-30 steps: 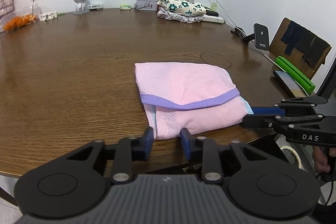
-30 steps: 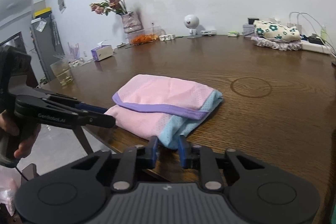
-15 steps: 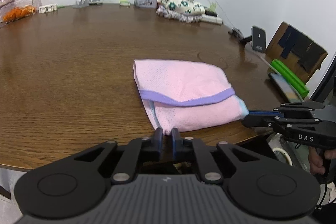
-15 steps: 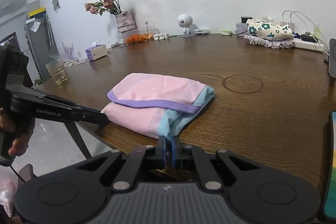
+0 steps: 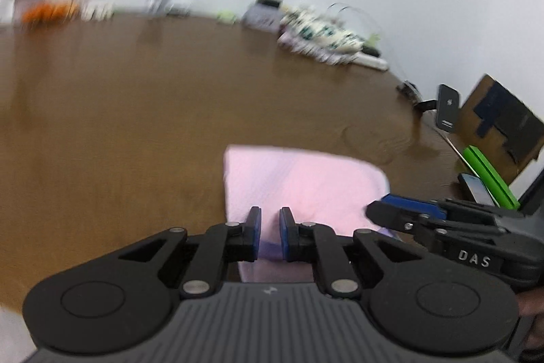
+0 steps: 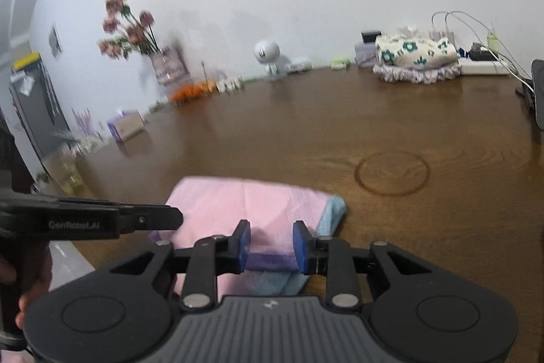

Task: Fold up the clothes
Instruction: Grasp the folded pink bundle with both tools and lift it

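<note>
Right now the left gripper (image 5: 270,235) has its jaws narrowly apart over the near purple-trimmed edge of the folded pink garment (image 5: 299,182); whether they pinch it, blur hides. Jaws of the right gripper (image 6: 270,245) are opening, with the purple hem (image 6: 270,261) between them, pads clear of it. That garment lies at the near edge of the brown bench (image 6: 306,125). Only the right view shows the vase of flowers (image 6: 163,63) and tissue box (image 6: 127,126); only the left shows the green bar (image 5: 489,174).

Folded garment (image 6: 251,206) pink, purple trim, light blue edge. Table (image 6: 306,131) brown woodgrain. Far cloth (image 6: 413,51) cream with teal flowers.
</note>
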Tool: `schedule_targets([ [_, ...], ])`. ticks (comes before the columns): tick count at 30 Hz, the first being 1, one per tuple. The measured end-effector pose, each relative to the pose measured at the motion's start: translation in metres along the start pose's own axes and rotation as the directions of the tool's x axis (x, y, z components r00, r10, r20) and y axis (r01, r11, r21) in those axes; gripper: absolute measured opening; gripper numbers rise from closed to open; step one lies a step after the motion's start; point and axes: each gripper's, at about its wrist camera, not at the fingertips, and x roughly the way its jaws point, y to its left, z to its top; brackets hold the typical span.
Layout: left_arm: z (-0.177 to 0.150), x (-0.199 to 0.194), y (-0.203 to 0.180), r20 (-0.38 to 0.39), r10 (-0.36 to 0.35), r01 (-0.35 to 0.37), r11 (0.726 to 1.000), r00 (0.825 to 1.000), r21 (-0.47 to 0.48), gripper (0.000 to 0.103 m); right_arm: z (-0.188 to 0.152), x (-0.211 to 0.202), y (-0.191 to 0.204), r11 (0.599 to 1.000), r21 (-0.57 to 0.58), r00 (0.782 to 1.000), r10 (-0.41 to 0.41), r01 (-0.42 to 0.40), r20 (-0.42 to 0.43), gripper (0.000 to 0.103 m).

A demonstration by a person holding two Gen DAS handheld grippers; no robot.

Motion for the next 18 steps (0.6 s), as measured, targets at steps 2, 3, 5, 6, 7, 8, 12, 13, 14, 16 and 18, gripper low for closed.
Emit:
schedule_targets([
  [2, -0.005, 0.001, 0.007, -0.005, -0.002, 0.002, 1.0, 1.0, -0.029, 0.011, -0.004, 0.0, -0.004, 1.0, 0.013, 1.0, -0.014, 0.014, 0.006, 0.041],
  [3, -0.007, 0.0, 0.011, -0.004, -0.001, 0.001, 0.999, 1.0, -0.039, 0.011, -0.005, 0.001, -0.007, 0.999, 0.026, 1.0, -0.022, 0.021, 0.005, 0.046],
  [5, -0.007, -0.004, 0.014, 0.001, -0.006, 0.006, 0.999, 1.0, -0.049, 0.013, -0.004, 0.001, -0.014, 0.998, 0.057, 0.999, -0.038, 0.039, -0.004, 0.047],
  [6, -0.008, -0.006, 0.016, 0.004, -0.008, 0.008, 0.998, 1.0, -0.055, 0.023, -0.003, 0.0, -0.018, 0.996, 0.076, 0.999, -0.035, 0.036, -0.005, 0.048],
  [7, -0.007, -0.01, 0.017, 0.016, 0.005, -0.004, 0.998, 1.0, -0.064, 0.035, -0.002, -0.002, -0.021, 0.995, 0.101, 1.0, -0.024, 0.024, -0.002, 0.048],
  [8, -0.006, -0.014, 0.018, 0.028, 0.017, -0.015, 0.997, 0.999, -0.073, 0.063, -0.001, -0.004, -0.024, 0.992, 0.127, 1.0, -0.009, 0.008, 0.003, 0.049],
  [12, 0.0, -0.021, 0.022, 0.033, 0.003, 0.001, 0.994, 0.999, -0.105, 0.069, 0.001, -0.009, -0.026, 0.982, 0.183, 0.999, 0.045, -0.049, 0.026, 0.063],
  [13, 0.0, -0.019, 0.021, 0.021, -0.006, 0.009, 0.995, 1.0, -0.104, 0.069, 0.0, -0.009, -0.023, 0.984, 0.17, 0.998, 0.052, -0.056, 0.029, 0.063],
  [14, 0.0, -0.018, 0.019, 0.009, -0.015, 0.016, 0.995, 1.0, -0.103, 0.069, -0.001, -0.008, -0.02, 0.985, 0.157, 0.998, 0.059, -0.064, 0.032, 0.064],
  [16, -0.001, -0.014, 0.014, -0.011, -0.019, 0.018, 0.997, 1.0, -0.079, 0.069, -0.002, -0.008, -0.014, 0.988, 0.132, 0.997, 0.074, -0.078, 0.038, 0.064],
  [18, -0.004, -0.009, 0.011, -0.027, -0.007, 0.005, 0.997, 1.0, -0.075, 0.069, -0.004, -0.004, -0.009, 0.992, 0.106, 0.998, 0.063, -0.065, 0.022, 0.064],
])
